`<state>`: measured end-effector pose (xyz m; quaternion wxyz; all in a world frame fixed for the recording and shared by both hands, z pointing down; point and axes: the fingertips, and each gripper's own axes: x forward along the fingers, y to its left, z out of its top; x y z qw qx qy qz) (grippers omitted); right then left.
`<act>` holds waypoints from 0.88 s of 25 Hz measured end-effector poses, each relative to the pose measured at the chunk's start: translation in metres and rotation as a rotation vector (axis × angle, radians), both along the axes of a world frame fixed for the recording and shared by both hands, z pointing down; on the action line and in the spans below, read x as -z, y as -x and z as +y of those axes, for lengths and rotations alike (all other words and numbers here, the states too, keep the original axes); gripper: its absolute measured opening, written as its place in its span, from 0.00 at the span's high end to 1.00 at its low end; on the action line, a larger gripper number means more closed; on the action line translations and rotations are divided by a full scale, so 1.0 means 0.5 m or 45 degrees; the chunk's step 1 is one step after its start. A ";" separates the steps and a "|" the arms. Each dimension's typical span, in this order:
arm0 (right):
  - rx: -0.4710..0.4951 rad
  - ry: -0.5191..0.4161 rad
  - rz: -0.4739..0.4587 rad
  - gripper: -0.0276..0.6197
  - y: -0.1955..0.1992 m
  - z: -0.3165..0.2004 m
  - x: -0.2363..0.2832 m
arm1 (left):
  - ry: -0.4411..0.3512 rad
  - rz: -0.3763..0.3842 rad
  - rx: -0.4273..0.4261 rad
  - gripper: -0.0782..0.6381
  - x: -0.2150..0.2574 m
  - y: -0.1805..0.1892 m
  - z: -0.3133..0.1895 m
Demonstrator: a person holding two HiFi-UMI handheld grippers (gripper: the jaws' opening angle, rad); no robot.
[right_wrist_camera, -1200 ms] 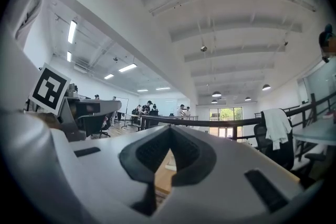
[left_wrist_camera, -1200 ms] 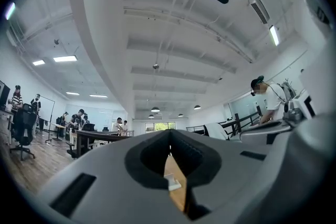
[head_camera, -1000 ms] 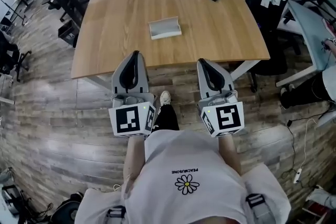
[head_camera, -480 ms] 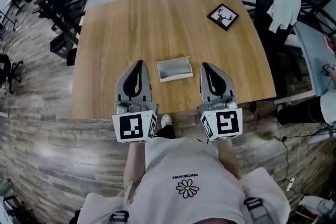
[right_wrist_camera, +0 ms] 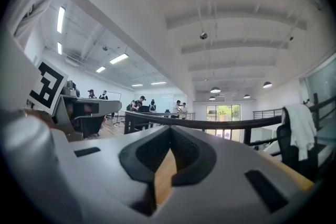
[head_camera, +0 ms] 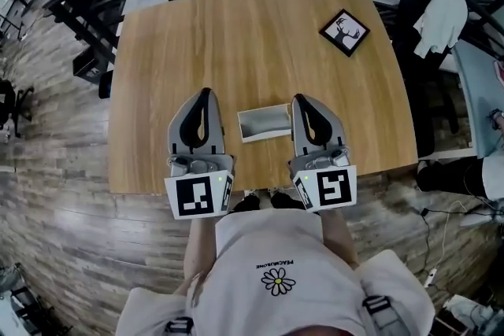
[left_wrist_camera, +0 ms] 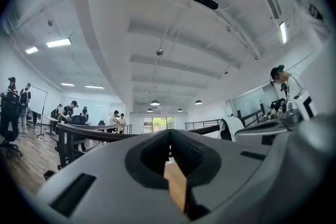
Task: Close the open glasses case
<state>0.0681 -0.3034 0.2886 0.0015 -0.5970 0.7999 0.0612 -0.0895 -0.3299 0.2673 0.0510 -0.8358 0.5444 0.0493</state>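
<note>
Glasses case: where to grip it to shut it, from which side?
Grip the glasses case by its lid's free long edge, which seems to stand along the far side, coming over from behind with the right gripper, which is beside it. The hinge is unclear.

From the head we are looking steeply down on the wooden table (head_camera: pixel 252 35), with the left gripper (head_camera: pixel 204 94) and right gripper (head_camera: pixel 300 100) close below. Each gripper camera is looking level along its own jaws, right up against them; all three views are sharing the table wood and the black railing (right_wrist_camera: pixel 220 124)
</note>
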 end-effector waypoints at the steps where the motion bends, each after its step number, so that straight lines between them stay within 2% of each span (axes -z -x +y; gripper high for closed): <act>1: 0.028 0.010 -0.017 0.95 0.003 -0.006 -0.002 | 0.005 -0.001 0.012 0.87 -0.001 0.000 0.002; 11: 0.109 0.075 -0.032 0.95 0.008 -0.035 -0.029 | 0.005 -0.015 0.064 0.87 -0.002 -0.001 -0.009; 14: 0.175 0.130 -0.057 0.94 0.020 -0.042 -0.040 | 0.012 -0.015 0.067 0.87 -0.004 -0.002 -0.010; 16: 0.251 0.185 -0.107 0.77 0.034 -0.050 -0.050 | 0.009 -0.019 0.072 0.87 -0.004 0.000 -0.012; 18: 0.305 0.227 -0.159 0.66 0.044 -0.063 -0.060 | 0.008 -0.020 0.084 0.87 -0.004 0.005 -0.017; 22: 0.379 0.323 -0.194 0.59 0.059 -0.088 -0.111 | 0.010 -0.015 0.106 0.87 -0.010 0.015 -0.019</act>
